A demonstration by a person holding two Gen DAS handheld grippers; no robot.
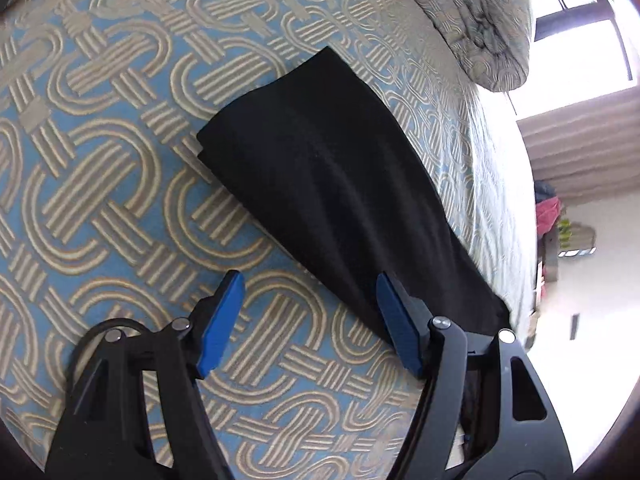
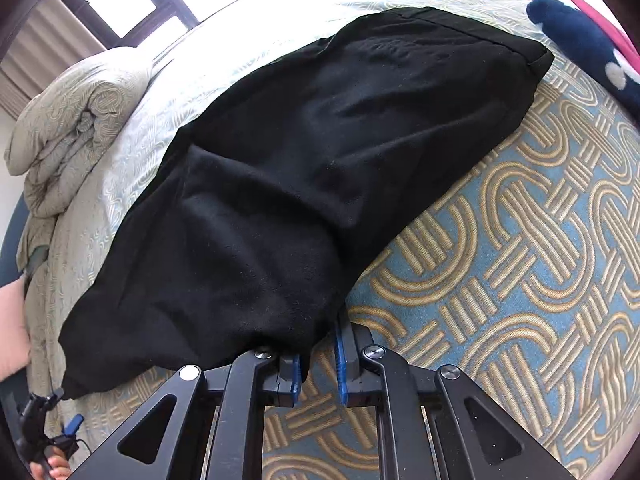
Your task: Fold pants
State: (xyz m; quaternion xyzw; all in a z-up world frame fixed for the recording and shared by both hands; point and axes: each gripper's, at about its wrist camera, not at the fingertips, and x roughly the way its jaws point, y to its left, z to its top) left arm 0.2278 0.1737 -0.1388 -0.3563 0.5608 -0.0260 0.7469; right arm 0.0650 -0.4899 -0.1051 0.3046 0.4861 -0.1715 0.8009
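Black pants (image 1: pixel 332 184) lie folded lengthwise on a blue and beige patterned bedspread (image 1: pixel 120 160). In the left wrist view my left gripper (image 1: pixel 308 320) is open with blue pads, its right finger (image 1: pixel 396 320) at the near edge of the pants, its left finger over bare bedspread. In the right wrist view the pants (image 2: pixel 320 168) fill the middle, waistband at the far right. My right gripper (image 2: pixel 318 354) is nearly closed, with a small gap between its pads, and the near edge of the pants drapes over its fingers; I cannot tell whether it grips cloth.
A rolled beige quilt (image 1: pixel 472 12) lies at the far end of the bed, also in the right wrist view (image 2: pixel 76 120). A navy plush toy (image 2: pixel 588 44) sits at the far right. Windows and curtains stand beyond the bed edge.
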